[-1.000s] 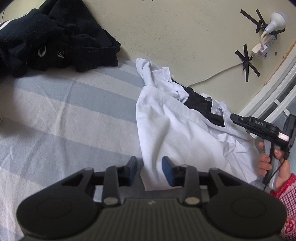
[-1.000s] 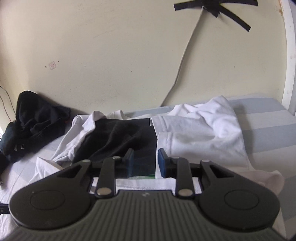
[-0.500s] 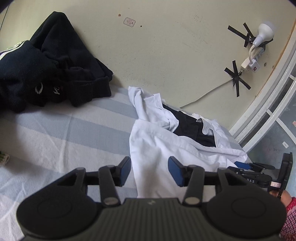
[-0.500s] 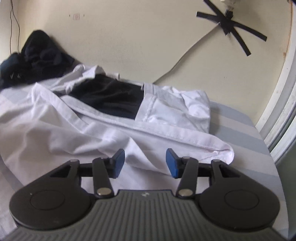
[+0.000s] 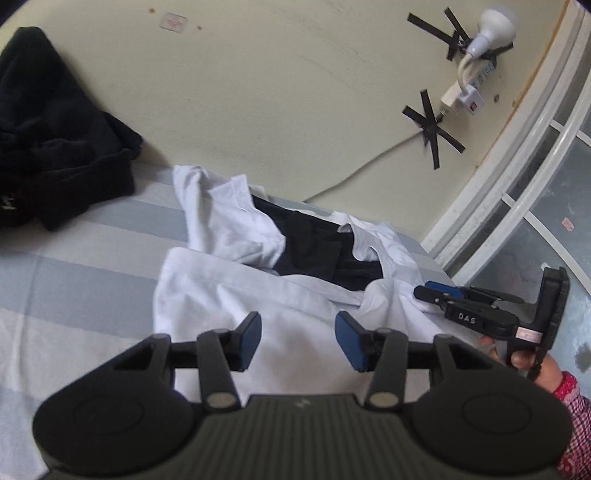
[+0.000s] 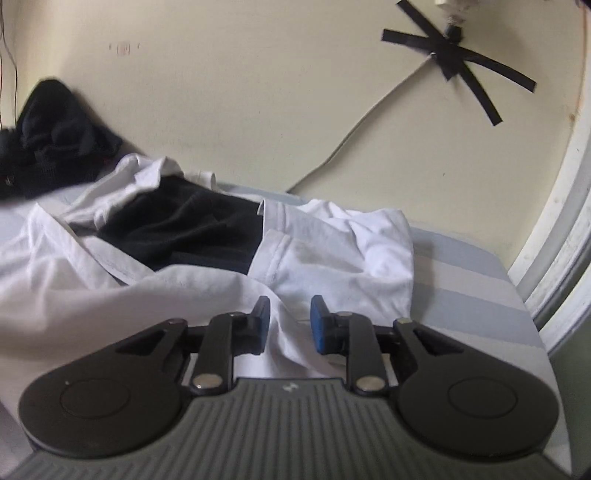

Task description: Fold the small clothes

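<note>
Striped bed (image 5: 74, 280): left view alone shows hand (image 5: 532, 363), lamp (image 5: 493, 27).

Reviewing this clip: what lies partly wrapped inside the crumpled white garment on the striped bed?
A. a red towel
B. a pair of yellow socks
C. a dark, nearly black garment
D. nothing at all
C: a dark garment shows through the opening of the white garment, whose folds lie around it in both views.

Soft daylight comes from the window (image 5: 535, 206) on the right and fills both views evenly, with only weak shadows. The fisheye lens bends the wall (image 6: 258, 92) and frame strongly at the edges. The white cloth (image 6: 92, 295) looks slightly blurred.
</note>
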Action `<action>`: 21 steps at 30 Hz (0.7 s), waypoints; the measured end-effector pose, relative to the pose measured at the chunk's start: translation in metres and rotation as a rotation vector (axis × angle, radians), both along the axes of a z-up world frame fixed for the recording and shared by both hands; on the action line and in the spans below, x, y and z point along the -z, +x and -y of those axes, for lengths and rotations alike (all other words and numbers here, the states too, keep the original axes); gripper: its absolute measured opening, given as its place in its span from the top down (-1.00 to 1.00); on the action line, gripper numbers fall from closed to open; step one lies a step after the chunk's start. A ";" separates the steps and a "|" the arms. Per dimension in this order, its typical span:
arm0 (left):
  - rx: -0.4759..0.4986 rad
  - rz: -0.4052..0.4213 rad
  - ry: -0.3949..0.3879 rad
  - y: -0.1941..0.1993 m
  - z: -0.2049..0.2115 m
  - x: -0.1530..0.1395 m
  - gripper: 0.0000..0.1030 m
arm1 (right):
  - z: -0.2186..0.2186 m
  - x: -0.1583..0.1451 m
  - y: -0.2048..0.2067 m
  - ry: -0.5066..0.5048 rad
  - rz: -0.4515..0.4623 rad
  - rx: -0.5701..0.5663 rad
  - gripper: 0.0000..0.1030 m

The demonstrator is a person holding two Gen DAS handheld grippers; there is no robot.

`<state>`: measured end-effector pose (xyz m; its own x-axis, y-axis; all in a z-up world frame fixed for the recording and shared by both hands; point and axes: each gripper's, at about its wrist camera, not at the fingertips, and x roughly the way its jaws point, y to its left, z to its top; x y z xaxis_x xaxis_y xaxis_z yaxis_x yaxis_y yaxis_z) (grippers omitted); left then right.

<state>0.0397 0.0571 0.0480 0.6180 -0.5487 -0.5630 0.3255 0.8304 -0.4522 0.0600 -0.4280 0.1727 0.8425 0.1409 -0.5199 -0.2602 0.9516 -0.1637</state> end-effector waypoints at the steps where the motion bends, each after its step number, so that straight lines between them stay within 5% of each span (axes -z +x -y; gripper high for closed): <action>1: 0.032 -0.010 0.000 0.007 0.012 0.004 0.16 | 0.003 -0.004 -0.008 0.061 0.004 -0.018 0.48; 5: 0.072 -0.058 0.070 0.037 0.047 0.032 0.27 | 0.005 0.008 -0.006 0.173 -0.111 -0.083 0.48; 6: 0.053 -0.069 0.109 0.044 0.047 0.040 0.37 | 0.005 0.017 0.001 0.124 -0.143 -0.051 0.53; 7: 0.026 -0.058 0.125 0.047 0.040 0.044 0.80 | 0.012 0.022 0.005 0.096 -0.142 -0.033 0.55; 9: -0.021 -0.124 0.084 0.052 0.014 0.043 0.89 | 0.036 0.016 0.008 0.152 -0.165 0.006 0.63; 11: -0.049 -0.127 -0.001 0.054 -0.014 0.028 0.75 | 0.053 -0.002 0.006 0.222 -0.176 0.004 0.56; 13: -0.071 -0.060 -0.006 0.065 -0.028 0.000 0.51 | 0.058 -0.028 0.006 0.220 -0.117 -0.040 0.53; 17: -0.073 0.090 0.172 0.124 0.000 -0.041 -0.10 | 0.055 -0.067 0.067 0.201 -0.062 -0.016 0.38; 19: -0.045 0.086 0.268 0.168 0.025 -0.039 -0.15 | 0.057 -0.070 0.115 0.242 -0.110 0.005 0.15; 21: -0.047 0.057 0.330 0.210 0.048 -0.028 -0.15 | 0.056 -0.063 0.160 0.255 -0.151 0.056 0.14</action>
